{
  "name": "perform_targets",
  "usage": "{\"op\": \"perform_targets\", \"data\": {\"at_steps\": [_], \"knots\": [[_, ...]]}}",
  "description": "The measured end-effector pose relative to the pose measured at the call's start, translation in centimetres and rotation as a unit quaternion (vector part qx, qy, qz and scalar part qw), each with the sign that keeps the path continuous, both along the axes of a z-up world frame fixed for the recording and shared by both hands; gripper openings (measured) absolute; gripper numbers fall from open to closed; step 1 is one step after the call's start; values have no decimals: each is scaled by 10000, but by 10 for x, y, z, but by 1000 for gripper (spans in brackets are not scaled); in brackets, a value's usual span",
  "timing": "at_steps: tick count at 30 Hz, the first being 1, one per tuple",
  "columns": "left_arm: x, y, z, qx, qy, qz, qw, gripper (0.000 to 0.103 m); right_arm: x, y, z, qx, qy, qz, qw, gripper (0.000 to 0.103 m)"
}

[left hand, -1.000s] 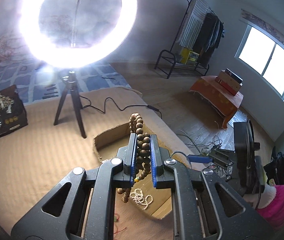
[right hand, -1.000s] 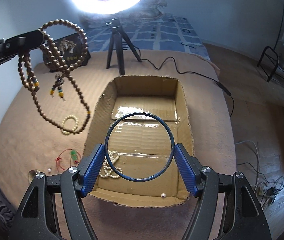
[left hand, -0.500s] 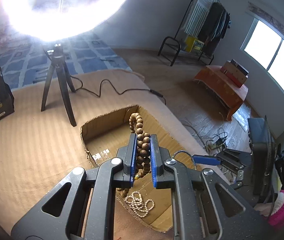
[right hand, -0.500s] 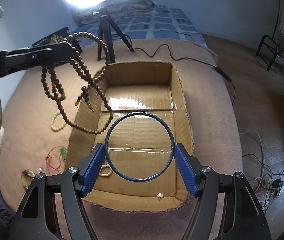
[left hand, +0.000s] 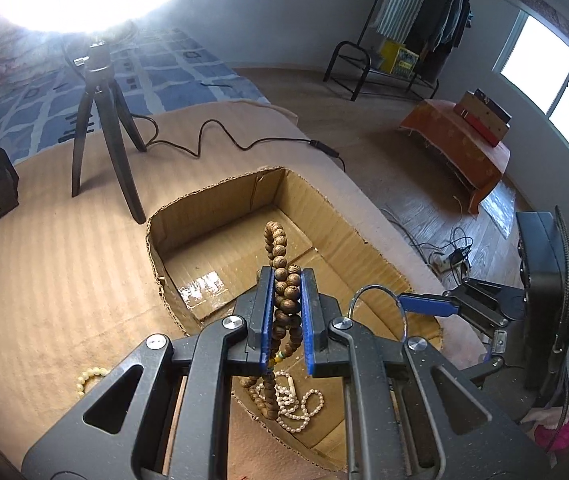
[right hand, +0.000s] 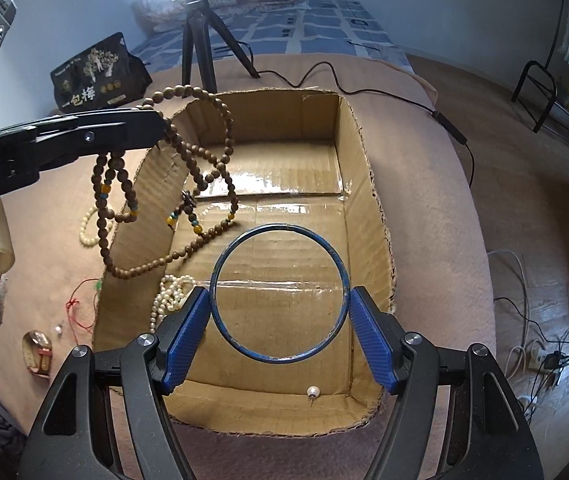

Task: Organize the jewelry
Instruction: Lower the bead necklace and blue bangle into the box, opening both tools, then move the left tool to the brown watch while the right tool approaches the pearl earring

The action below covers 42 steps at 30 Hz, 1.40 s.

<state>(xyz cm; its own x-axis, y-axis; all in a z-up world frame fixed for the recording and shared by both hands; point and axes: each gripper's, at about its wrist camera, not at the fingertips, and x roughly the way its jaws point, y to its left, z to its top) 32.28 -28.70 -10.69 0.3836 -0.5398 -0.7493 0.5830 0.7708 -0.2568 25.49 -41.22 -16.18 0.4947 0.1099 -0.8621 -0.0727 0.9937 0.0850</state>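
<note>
- A tan blanket (right hand: 424, 168) covers the surface; on it stand an open cardboard box (right hand: 364, 184) and a ring-light tripod (left hand: 104, 128), with a window (left hand: 552, 92) beyond.
- The left gripper (left hand: 287, 312) clamps a wooden bead necklace (right hand: 188, 184), now lower and over the box.
- The right gripper (right hand: 278, 324) pinches a blue bangle (right hand: 279, 293), slightly lower than before.
- A pearl strand (right hand: 168, 296) lies inside the box.

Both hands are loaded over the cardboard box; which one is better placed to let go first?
Probably the right. The right gripper holds the blue bangle squarely over bare floor of the cardboard box. The left gripper holds the wooden bead necklace, whose loops straddle the box's left wall, some beads hanging outside.
</note>
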Motion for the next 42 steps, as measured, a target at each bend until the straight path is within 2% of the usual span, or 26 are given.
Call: {"op": "perform_targets", "data": {"at_steps": [10,11,14,15,29,42], "knots": [[4,-4,-3,60,85,59,9999,11,0,3,1,-95,-1,0,10000,71],[4,-4,-3,55,97,78,9999,12,0,3,1,-116,-1,-19,9999,71],[4,-2,-2,46,96,86,9999,28,0,3,0,-142,28,-55,9999,71],[4,-2,-2,44,94,76,9999,28,0,4,-1,-133,52,-60,9999,71],[-8,17,13,80,-31,88,9999,28,-11,12,10,-102,-4,-41,9999,71],[-34,63,51,186,-550,176,9982,28,-30,41,44,-142,-279,229,9992,71]]}}
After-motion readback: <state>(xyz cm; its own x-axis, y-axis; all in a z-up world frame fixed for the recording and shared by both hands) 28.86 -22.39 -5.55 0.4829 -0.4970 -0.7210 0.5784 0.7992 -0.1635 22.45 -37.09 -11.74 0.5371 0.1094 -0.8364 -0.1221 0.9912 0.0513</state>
